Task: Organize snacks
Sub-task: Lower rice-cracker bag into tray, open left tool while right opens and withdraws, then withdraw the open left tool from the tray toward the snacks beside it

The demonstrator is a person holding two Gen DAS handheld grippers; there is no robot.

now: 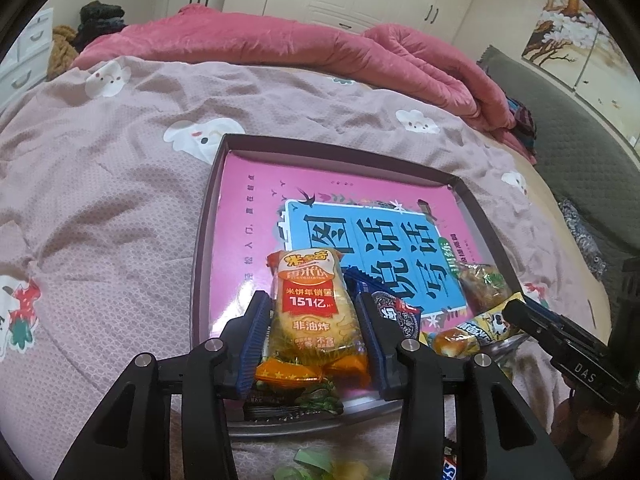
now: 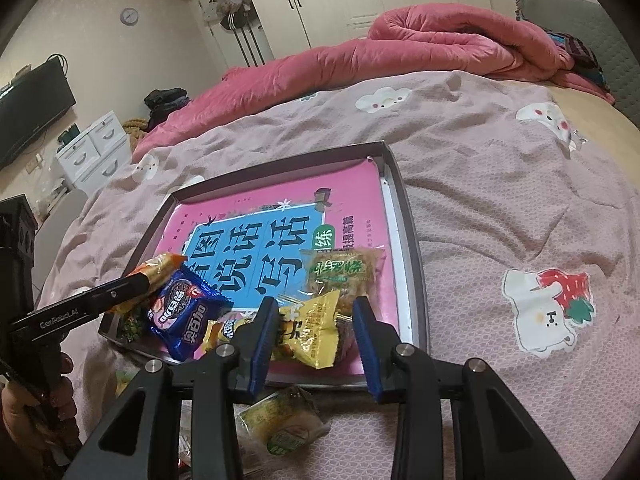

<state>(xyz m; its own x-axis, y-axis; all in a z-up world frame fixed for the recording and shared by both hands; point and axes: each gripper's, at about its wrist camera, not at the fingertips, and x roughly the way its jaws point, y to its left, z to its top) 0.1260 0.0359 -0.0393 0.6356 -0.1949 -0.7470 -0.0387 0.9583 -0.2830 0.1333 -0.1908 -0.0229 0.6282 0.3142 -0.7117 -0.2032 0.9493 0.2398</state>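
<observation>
**Left wrist view.** We look along the left gripper (image 1: 314,320), whose blue pads (image 1: 256,332) stand part-way open on either side of the orange rice-cracker packet (image 1: 310,312). The packet's long axis runs near to far, in line with the fingers. The pads lie close to its edges; whether they press on it we cannot tell. It sits over the near edge of the tray (image 1: 208,216), which rests on the pink bedspread (image 1: 100,200) with a pink-and-blue book cover (image 1: 360,236) lining its floor. Just right of the packet lies a blue cookie packet (image 1: 394,312); further right, the right gripper (image 1: 516,312) meets a yellow packet (image 1: 472,332).

**Right wrist view.** The right gripper (image 2: 316,332) is likewise part-way open, straddling the yellow packet (image 2: 312,332), which lies slanted between the fingers. Its left pad touches the wrapper; a firm hold we cannot confirm. Just beyond lies a green-labelled packet (image 2: 344,276). At left, the left gripper (image 2: 140,280) meets the orange packet (image 2: 160,268) beside the blue cookie packet (image 2: 188,312).

Each hand is nearest its own packet; we judge the free floor for placing lies at the tray's far end, straight ahead of both.
</observation>
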